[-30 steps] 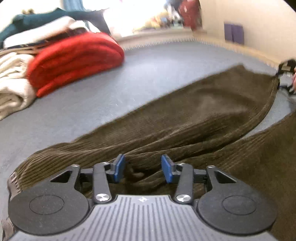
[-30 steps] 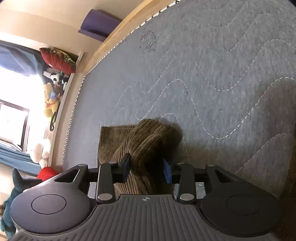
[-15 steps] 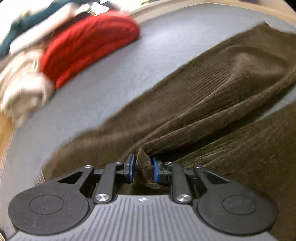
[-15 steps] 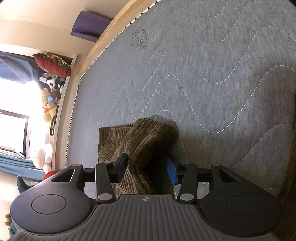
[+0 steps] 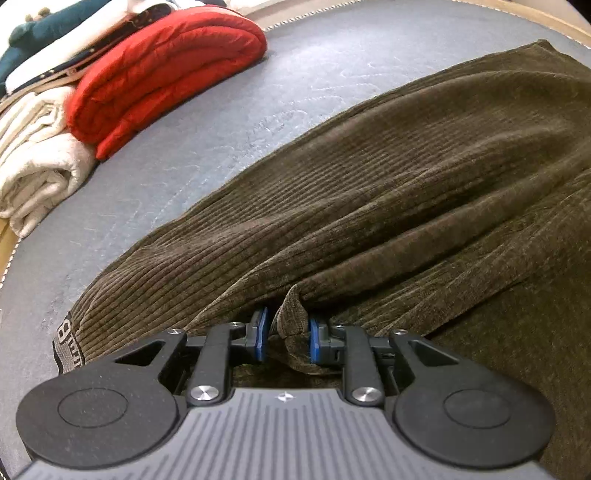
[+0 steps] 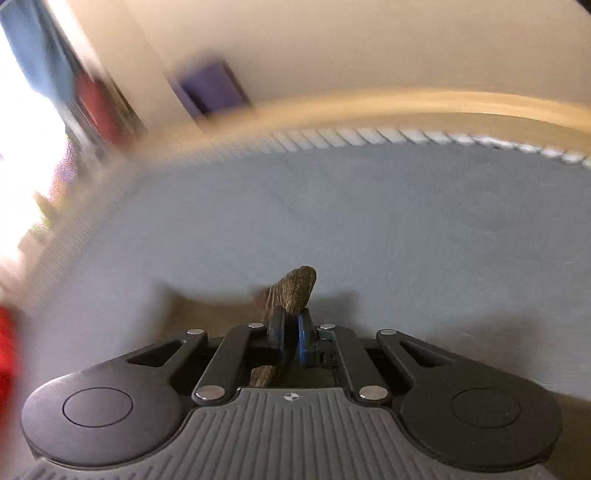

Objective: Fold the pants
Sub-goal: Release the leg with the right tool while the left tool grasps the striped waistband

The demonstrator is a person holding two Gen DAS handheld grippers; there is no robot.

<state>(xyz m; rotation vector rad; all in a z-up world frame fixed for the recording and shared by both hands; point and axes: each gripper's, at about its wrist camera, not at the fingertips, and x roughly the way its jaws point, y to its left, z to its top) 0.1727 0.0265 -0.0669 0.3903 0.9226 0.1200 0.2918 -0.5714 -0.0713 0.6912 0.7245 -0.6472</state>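
Note:
Brown corduroy pants (image 5: 388,192) lie spread across a grey quilted mattress (image 5: 207,155) in the left wrist view. My left gripper (image 5: 286,338) is shut on a bunched fold of the pants near the waistband, whose grey printed elastic (image 5: 66,339) shows at the lower left. In the blurred right wrist view, my right gripper (image 6: 291,332) is shut on a corner of the pants (image 6: 295,288), which sticks up past the blue pads (image 6: 303,332) above the mattress (image 6: 406,229).
A folded red blanket (image 5: 162,70), cream folded knitwear (image 5: 37,158) and dark teal clothing (image 5: 44,33) are stacked at the mattress's far left. A wooden bed frame (image 6: 369,107), a beige wall and a purple object (image 6: 210,88) lie beyond the mattress edge.
Both grippers closed on the pants: the left on a fold near the waist, the right on the cuff corner. The right gripper then swung fast, and its view tilted up toward the wall.

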